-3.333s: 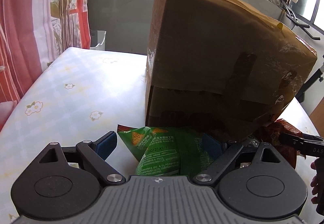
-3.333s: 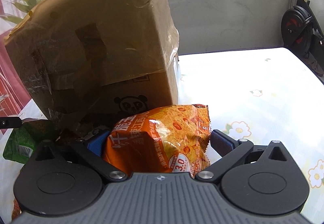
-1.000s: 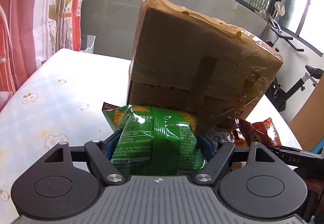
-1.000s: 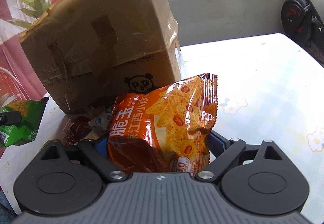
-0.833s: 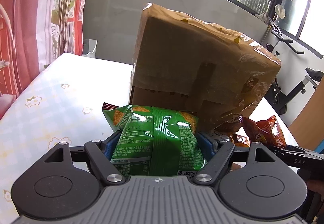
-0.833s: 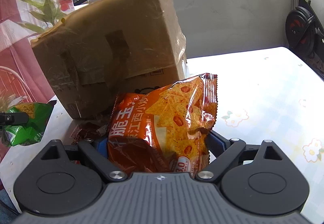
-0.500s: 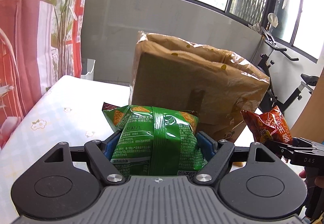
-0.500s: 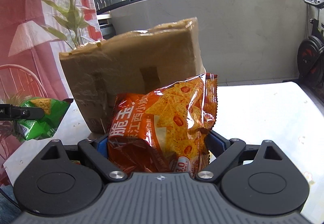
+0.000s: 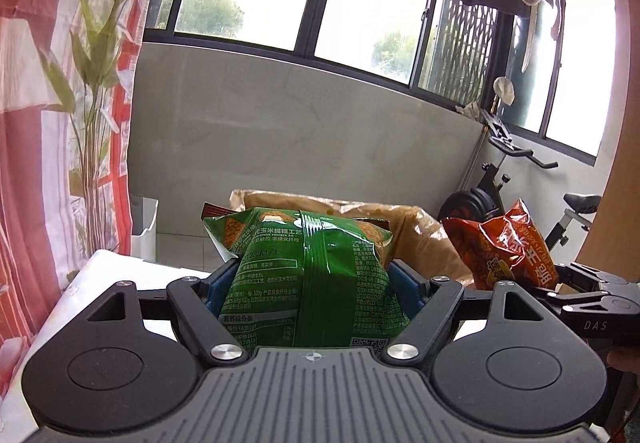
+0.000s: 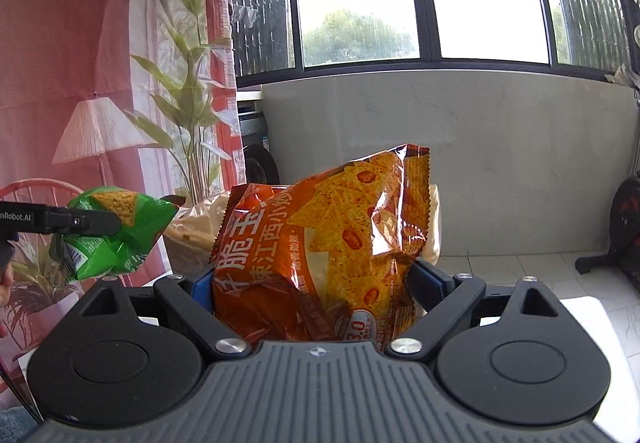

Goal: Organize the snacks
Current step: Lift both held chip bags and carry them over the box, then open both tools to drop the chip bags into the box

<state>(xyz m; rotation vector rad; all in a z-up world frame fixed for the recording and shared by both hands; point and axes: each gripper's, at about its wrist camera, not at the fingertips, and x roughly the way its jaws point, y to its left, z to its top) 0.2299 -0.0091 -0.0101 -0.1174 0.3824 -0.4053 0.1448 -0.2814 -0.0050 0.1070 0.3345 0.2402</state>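
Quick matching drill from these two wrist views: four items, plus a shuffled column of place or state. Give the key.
1 green bag
2 orange bag
3 cardboard box
4 exercise bike

a on the floor by the wall
b behind both bags, lower
c clamped in right gripper
d clamped in left gripper

Pairs: 1-d, 2-c, 3-b, 4-a

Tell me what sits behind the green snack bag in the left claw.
Behind the green snack bag only the cardboard box's taped top edge shows; the bag covers the box's body and interior.

right claw (image 10: 316, 279): grips orange chip bag (image 10: 320, 243); left claw (image 10: 80, 221): green bag (image 10: 112, 239); box (image 10: 192, 235) behind, seemingly
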